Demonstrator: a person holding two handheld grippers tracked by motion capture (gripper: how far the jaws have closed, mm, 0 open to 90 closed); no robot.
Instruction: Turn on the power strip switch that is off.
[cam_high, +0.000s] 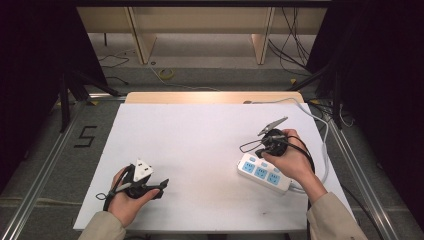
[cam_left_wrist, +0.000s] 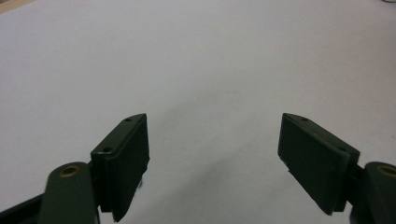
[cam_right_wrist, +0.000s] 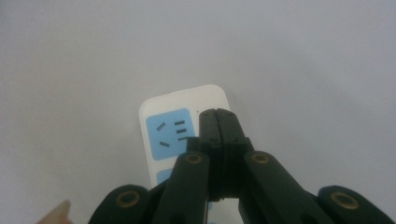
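Faintly, floor mark (cam_high: 86, 136) reading "5", power strip (cam_high: 263, 173) unlabelled

White table (cam_high: 200, 150), power strip (cam_high: 263, 172) lying on it

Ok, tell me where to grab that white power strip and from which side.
Best guess: grip the power strip across its narrow width, at the socket-free end nearest the right gripper, coming from above. It lies flat on the table, so only its long side edges offer parallel faces. The jaws are shut and must open first.

A smooth white plastic power strip (cam_high: 263, 172) lies on the matt white table (cam_high: 200, 145).
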